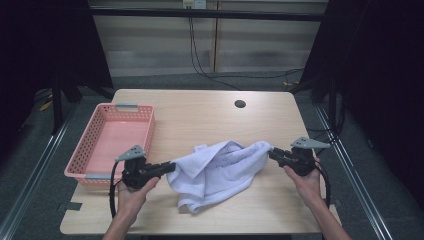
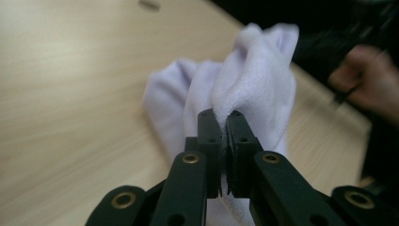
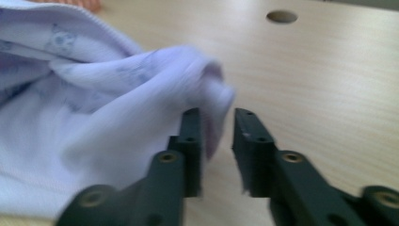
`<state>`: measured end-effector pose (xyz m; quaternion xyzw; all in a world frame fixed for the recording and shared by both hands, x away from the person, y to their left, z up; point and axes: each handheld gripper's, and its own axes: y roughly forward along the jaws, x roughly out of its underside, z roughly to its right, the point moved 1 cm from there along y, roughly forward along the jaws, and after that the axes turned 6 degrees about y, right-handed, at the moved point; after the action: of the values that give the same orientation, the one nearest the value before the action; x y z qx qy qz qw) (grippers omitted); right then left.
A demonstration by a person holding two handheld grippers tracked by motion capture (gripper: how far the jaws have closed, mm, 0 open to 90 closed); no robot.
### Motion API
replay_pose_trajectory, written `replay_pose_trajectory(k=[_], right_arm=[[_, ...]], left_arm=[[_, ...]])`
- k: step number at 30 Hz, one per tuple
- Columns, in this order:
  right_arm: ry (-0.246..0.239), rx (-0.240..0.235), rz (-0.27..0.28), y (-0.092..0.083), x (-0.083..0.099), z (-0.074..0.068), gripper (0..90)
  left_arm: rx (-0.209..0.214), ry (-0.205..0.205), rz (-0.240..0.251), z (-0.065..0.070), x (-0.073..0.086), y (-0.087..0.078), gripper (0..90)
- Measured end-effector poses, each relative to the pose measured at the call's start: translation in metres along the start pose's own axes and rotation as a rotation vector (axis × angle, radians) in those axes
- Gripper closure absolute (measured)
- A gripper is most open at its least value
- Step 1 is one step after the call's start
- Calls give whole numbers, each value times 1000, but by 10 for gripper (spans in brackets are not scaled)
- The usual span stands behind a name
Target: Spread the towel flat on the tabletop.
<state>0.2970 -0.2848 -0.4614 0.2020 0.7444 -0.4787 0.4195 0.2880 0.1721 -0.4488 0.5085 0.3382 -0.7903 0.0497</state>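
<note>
Two hand-held grippers work a white cloth (image 1: 220,170) bunched mid-table: the left gripper (image 1: 170,167) pinches one end of it tight, while the right gripper (image 1: 274,152) stands parted, a fold lying loose between its jaws. Beyond sit a pink basket (image 1: 95,135) and the table (image 1: 200,107).

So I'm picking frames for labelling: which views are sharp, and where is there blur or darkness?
High view: evenly lit table, sharp, with dark surroundings. Left gripper view: jaws crisp on the white cloth; the far hand is blurred. Right gripper view: cloth smeared, the right gripper soft.
</note>
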Motion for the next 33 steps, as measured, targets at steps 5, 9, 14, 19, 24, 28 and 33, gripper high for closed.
replay_pose_trajectory(k=[5,9,14,19,24,28,33], right_arm=[[-13,-25,-19,-6,3,-7,533],[-3,-89,-29,0,-1,-13,476],[-56,-132,-108,36,0,-33,402],[-87,-129,-166,66,3,-44,324],[-106,-89,-213,81,11,-50,424],[-77,-65,-171,74,8,-46,734],[20,-19,-45,52,-16,-26,744]], left_arm=[[-43,61,-100,1,8,5,761],[-65,68,-42,4,-5,6,573],[-10,160,-5,19,-33,28,476],[20,173,-70,21,-37,70,393],[19,201,-165,17,-24,96,577],[70,140,-95,8,-25,86,844],[55,94,38,-1,-41,50,857]])
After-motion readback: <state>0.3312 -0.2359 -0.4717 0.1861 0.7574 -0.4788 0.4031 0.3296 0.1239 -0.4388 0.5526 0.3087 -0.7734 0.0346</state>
